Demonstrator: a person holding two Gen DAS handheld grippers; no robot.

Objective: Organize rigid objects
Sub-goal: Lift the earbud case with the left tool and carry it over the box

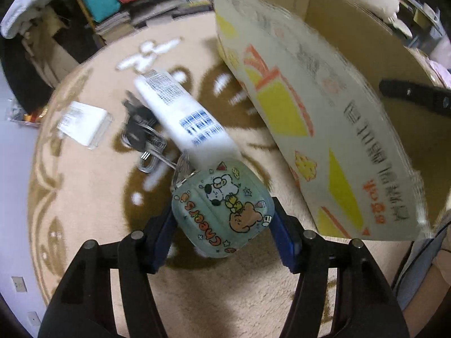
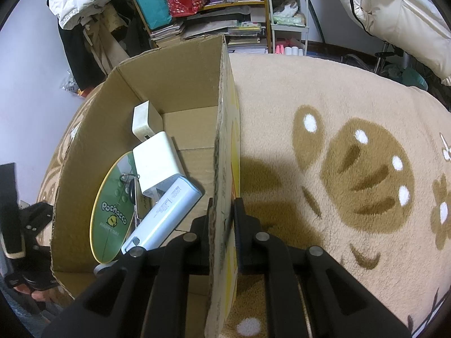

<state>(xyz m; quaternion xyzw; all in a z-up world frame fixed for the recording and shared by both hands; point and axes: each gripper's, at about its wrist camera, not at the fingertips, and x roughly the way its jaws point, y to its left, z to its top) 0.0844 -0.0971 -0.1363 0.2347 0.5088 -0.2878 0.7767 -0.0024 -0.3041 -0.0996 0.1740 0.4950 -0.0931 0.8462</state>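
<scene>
My left gripper (image 1: 222,222) is shut on a pale green earbud case (image 1: 222,205) with cartoon stickers and a key ring, held above the rug. Past it on the rug lie a white power bank (image 1: 183,112), dark keys (image 1: 138,129) and a small white box (image 1: 83,125). The cardboard box (image 1: 324,107) stands to the right. My right gripper (image 2: 222,219) is shut on the cardboard box's wall (image 2: 222,169). Inside that box lie a light blue power bank (image 2: 166,214), two white chargers (image 2: 156,163), a green Pochacco disc (image 2: 112,208) and a key ring.
A beige rug (image 2: 338,112) with brown patterns covers the floor. Shelves (image 2: 214,5) with books, bags and bottles stand at the back, and a white jacket hangs at the left. A person's gloved hand (image 2: 25,242) shows at the left edge of the right wrist view.
</scene>
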